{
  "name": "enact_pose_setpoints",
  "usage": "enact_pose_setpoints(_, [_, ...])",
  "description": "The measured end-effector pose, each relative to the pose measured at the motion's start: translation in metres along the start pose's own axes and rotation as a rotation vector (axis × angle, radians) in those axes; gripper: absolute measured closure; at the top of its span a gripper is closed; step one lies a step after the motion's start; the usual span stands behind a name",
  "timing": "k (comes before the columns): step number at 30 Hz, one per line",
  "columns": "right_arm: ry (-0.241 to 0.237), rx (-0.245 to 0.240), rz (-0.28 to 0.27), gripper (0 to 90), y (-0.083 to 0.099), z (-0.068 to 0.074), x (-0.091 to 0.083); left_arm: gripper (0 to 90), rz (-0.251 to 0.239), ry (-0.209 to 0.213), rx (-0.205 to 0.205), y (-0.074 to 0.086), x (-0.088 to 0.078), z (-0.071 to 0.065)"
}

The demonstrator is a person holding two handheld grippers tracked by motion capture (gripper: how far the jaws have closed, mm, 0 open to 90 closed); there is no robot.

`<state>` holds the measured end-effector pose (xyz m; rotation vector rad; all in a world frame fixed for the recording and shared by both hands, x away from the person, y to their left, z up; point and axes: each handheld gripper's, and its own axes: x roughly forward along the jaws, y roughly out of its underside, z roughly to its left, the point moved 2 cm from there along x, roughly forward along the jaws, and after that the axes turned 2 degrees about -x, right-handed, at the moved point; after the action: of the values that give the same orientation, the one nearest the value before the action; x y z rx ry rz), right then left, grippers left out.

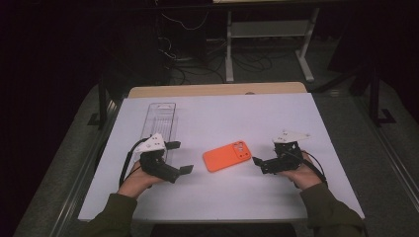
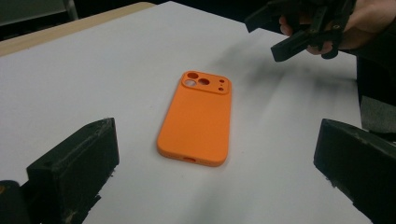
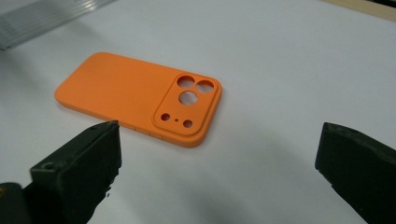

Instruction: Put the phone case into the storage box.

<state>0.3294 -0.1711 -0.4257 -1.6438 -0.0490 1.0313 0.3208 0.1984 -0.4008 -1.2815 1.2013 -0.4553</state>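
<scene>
While the orange phone case (image 1: pixel 227 155) lies lengthwise between the two, the right gripper (image 1: pixel 262 164), wide open and empty, sits slightly nearer than the equally open, empty left gripper (image 1: pixel 180 157).

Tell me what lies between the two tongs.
The orange phone case lies flat between the left tongs and right tongs, touching neither; the high view shows it.

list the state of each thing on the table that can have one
orange phone case: lying flat, back and camera cutouts up, free of both tools
clear plastic tray: lying flat at the far left, looks empty
left tool: open, nothing between its jaws
right tool: open, nothing between its jaws, just short of the case
</scene>
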Motion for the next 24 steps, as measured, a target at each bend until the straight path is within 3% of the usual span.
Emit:
enact_pose_setpoints(6, [-0.010,-0.006,-0.041,0.0,0.009,0.010,-0.011,0.0,0.006,0.002,0.004,0.000,0.001,-0.001])
enact_pose_setpoints(11, [-0.026,-0.018,-0.021,0.0,0.018,0.017,-0.015,0.0,0.008,0.004,0.011,0.000,0.002,-0.001])
enact_pose_setpoints(16, [-0.043,-0.017,-0.024,0.0,0.025,0.018,-0.017,0.0,0.011,0.003,0.004,0.000,0.003,-0.001])
enact_pose_setpoints(24, [-0.056,-0.013,-0.030,0.0,0.022,0.015,-0.017,0.0,0.007,0.006,0.006,-0.001,0.002,-0.002])
